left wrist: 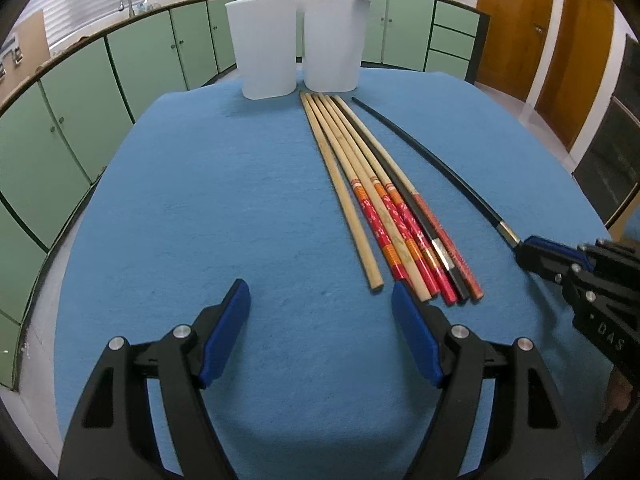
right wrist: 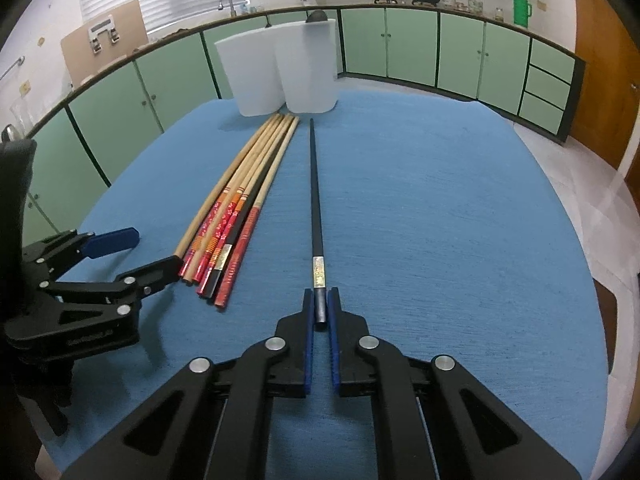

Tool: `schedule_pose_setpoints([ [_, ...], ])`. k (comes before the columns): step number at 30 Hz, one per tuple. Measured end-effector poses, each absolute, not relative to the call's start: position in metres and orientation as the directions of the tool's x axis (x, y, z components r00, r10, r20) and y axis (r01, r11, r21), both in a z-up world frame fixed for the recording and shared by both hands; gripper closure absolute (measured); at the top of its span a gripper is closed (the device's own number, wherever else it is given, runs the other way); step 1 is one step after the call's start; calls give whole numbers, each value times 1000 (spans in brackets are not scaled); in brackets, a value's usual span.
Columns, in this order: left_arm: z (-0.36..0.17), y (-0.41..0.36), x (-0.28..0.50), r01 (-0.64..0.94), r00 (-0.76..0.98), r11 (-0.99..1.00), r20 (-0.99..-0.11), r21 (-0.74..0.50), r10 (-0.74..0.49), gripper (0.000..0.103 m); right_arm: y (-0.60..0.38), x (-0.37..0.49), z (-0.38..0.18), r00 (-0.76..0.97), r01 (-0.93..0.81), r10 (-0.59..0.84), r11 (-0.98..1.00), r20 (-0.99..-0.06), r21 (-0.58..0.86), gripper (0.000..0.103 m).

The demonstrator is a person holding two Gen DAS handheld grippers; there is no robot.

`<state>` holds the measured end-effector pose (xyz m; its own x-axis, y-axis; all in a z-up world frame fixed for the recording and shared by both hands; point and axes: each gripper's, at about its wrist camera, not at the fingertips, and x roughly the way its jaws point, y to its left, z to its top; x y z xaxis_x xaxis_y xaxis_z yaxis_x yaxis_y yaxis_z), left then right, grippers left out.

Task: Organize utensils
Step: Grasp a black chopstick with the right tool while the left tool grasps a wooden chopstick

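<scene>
A bundle of several chopsticks [left wrist: 384, 200] [right wrist: 240, 204], bamboo ones with red handles and one black, lies on the blue cloth [left wrist: 200, 208] [right wrist: 440, 220]. A single black chopstick [left wrist: 432, 160] [right wrist: 314, 200] lies apart to their right. My right gripper [right wrist: 321, 308] [left wrist: 524, 250] is shut on its near end, low at the cloth. My left gripper [left wrist: 320, 300] [right wrist: 152, 252] stands open just short of the bundle's near ends, nothing between its fingers. Two white tubs [left wrist: 296, 44] [right wrist: 280, 72] stand side by side at the far edge; a dark thing pokes out of the right one.
Green cabinets [left wrist: 80, 92] [right wrist: 400, 48] curve round behind the table, with a sink tap, pots and a green flask on the counter. Wooden doors [left wrist: 560, 48] stand at the right. The cloth's edges drop off on all sides.
</scene>
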<state>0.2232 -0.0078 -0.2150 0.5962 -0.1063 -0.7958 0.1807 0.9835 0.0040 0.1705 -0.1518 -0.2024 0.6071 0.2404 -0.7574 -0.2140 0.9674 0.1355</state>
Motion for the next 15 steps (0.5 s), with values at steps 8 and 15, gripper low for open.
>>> schedule_pose_setpoints([
  [8,-216,-10,230,156,602,988,-793,1,-94,37,-152,171,-203,606,-212,244,967,-757,142,96],
  [15,-215,-19,224,169,615,986,-782,7,-100,61,-150,171,-204,605,-215,231,969,-762,122,95],
])
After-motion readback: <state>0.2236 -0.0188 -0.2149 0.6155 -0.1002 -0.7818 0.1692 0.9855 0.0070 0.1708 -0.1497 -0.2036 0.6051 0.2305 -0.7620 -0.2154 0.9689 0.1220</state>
